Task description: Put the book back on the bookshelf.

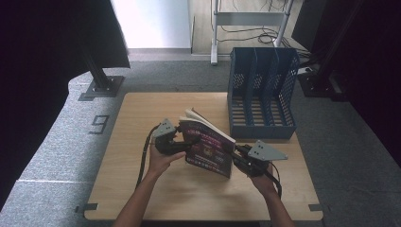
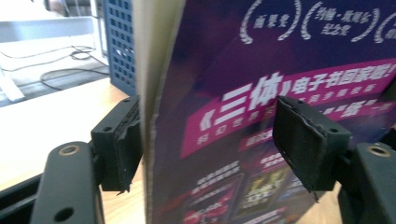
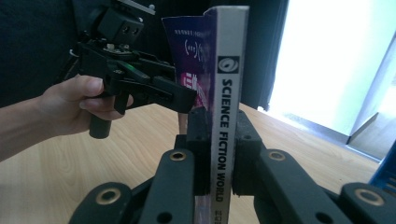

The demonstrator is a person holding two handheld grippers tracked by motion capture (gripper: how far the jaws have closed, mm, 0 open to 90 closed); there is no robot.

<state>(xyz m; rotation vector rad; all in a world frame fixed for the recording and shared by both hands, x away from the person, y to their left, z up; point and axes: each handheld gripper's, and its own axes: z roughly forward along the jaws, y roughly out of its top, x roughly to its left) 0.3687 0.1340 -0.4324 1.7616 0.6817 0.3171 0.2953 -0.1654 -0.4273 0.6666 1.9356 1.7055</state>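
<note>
Two grippers meet on one magazine (image 1: 208, 146), held on edge above the middle of the worktop (image 1: 142, 142). High view — the left gripper (image 1: 182, 138) comes in from the left in a hand (image 1: 161, 158) whose forearm rises from the bottom edge and angles up and to the right; the right gripper (image 1: 239, 153) reaches in from the right, its hand (image 1: 262, 182) low and its forearm slanting up and to the left. The magazine's purple cover faces the person, its pages fanning slightly at the top. A blue file rack (image 1: 262, 94) stands at the far right of the worktop, just behind the magazine.

Left gripper view — the magazine (image 2: 261, 116) stands between the two black jaws; the left jaw lies against its page side, while the right jaw stands clear of the cover, so the left gripper (image 2: 205, 140) is released, not pinching.

Right gripper view — the right gripper (image 3: 219, 154) is clenched on the magazine's spine (image 3: 226, 121), which reads "SCIENCE FICTION WORLD" and stands upright. Beyond it, the left gripper (image 3: 184, 95) is held level in a fist, wrist straight.
</note>
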